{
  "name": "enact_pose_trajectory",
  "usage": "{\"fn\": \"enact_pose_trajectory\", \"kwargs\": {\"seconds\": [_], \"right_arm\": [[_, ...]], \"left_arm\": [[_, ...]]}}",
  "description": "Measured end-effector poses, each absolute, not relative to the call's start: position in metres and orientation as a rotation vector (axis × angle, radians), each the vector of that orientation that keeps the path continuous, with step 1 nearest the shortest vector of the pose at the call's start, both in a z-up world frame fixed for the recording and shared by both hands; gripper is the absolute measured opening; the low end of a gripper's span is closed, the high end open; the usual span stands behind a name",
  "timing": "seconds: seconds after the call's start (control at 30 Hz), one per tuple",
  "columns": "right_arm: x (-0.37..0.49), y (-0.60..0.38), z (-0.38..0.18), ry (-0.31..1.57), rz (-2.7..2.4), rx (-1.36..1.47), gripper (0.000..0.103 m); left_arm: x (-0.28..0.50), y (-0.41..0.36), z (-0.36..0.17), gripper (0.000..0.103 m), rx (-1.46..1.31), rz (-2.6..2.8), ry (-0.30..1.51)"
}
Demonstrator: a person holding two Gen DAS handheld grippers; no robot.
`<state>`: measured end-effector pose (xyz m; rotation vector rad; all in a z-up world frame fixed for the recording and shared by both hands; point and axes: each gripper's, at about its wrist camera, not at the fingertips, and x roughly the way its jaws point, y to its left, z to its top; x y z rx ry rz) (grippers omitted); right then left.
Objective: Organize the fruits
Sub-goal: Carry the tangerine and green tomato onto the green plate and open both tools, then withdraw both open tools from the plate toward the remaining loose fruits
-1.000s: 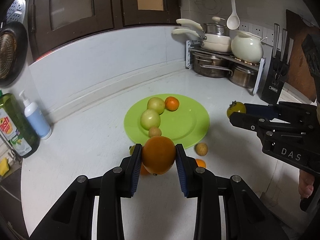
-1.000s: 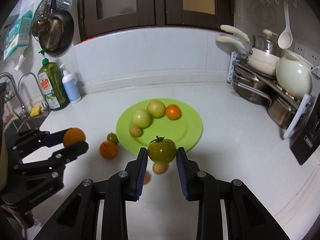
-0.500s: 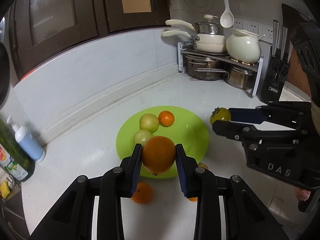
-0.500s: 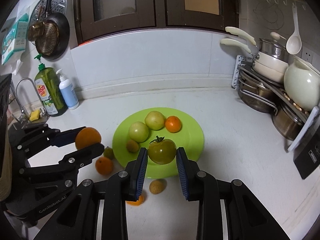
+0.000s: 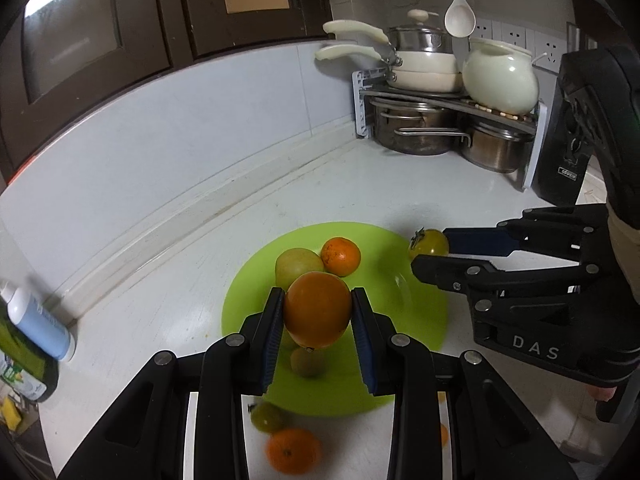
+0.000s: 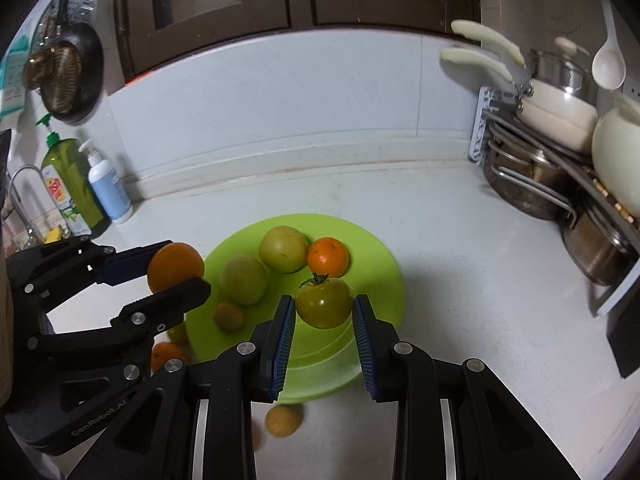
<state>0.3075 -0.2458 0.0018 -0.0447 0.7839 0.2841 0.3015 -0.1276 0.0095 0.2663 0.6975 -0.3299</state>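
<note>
My left gripper (image 5: pixel 318 314) is shut on a large orange (image 5: pixel 317 310) and holds it above the near edge of the green plate (image 5: pixel 424 312). My right gripper (image 6: pixel 324 308) is shut on a green tomato (image 6: pixel 325 303) above the plate's (image 6: pixel 380 264) near right part. The plate holds two pale green fruits (image 6: pixel 283 249), a small orange (image 6: pixel 328 256) and a small brownish fruit (image 6: pixel 229 316). Each gripper shows in the other's view: the right (image 5: pixel 430 250), the left (image 6: pixel 180 266).
Loose fruits lie on the white counter near the plate: an orange (image 5: pixel 292 456), a small green fruit (image 5: pixel 267 416), a brownish fruit (image 6: pixel 283 420). A pot rack (image 5: pixel 440 120) stands at the back right. Soap bottles (image 6: pixel 76 184) stand at the left by the sink.
Both grippers have moved forward with their fruits and now hang over the plate. The left one has closed in from the plate's left side.
</note>
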Motion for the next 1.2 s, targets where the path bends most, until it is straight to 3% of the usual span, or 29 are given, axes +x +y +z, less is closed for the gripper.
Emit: {"fn": "enact_pose_trajectory", "kwargs": {"seconds": [0.7,0.77,0.87,1.0,1.2], "right_arm": [[0.334,-0.255,-0.037,0.855,0.299,0.011,0.031],[0.334,-0.255,-0.036,0.854,0.3,0.007,0.031],[0.334,-0.256,-0.036,0.852,0.293,0.013,0.031],[0.332,-0.257,-0.035,0.847,0.285,0.021,0.045],[0.327,-0.255,-0.028,0.824,0.267,0.0,0.046]], "left_arm": [[0.339,-0.144,-0.026,0.033,0.302,-0.358,0.764],[0.339,-0.142,-0.027,0.037,0.294,-0.351,0.76],[0.337,-0.137,-0.024,0.051,0.292,-0.321,0.748],[0.329,-0.127,-0.018,0.059,0.294,-0.29,0.728],[0.312,-0.11,-0.009,0.063,0.278,-0.254,0.708]]}}
